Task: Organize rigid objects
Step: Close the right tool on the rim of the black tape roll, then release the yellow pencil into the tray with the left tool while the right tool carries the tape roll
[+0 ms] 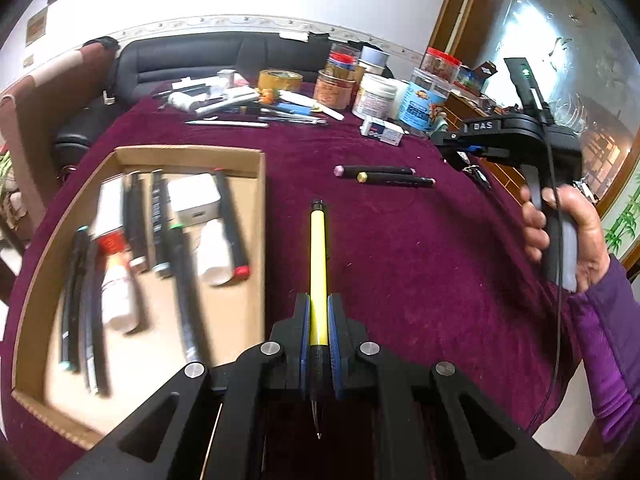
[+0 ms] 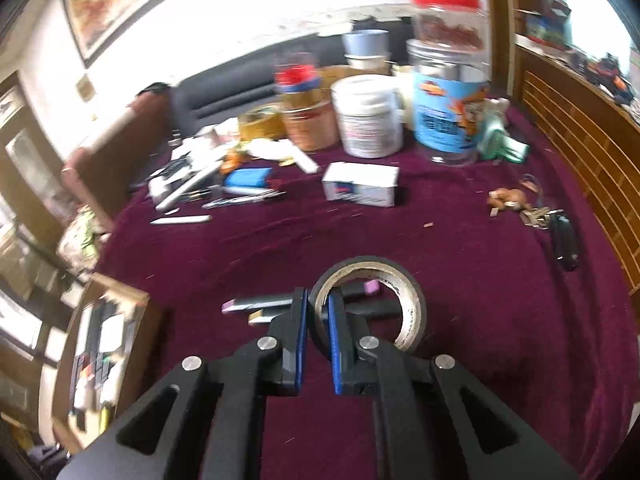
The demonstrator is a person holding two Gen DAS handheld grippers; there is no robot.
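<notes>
My left gripper (image 1: pixel 319 300) is shut on a yellow pen (image 1: pixel 319 256) and holds it above the maroon tablecloth (image 1: pixel 400 260), just right of the cardboard tray (image 1: pixel 256 216). The tray holds several dark markers (image 1: pixel 184 280), a white bottle (image 1: pixel 116 292) and a white box (image 1: pixel 194 198). Two black markers (image 1: pixel 384 175) lie on the cloth further back. My right gripper (image 2: pixel 318 300) is shut on the wall of a roll of black tape (image 2: pixel 412 300), above those markers (image 2: pixel 256 304). The right gripper also shows in the left wrist view (image 1: pixel 452 144), held by a hand.
The back of the table is crowded with jars (image 1: pixel 424 100), tape rolls (image 1: pixel 279 79), pens and a small white box (image 2: pixel 360 184). Keys and a black fob (image 2: pixel 564 240) lie at the right edge. A dark sofa (image 1: pixel 200 56) stands behind the table.
</notes>
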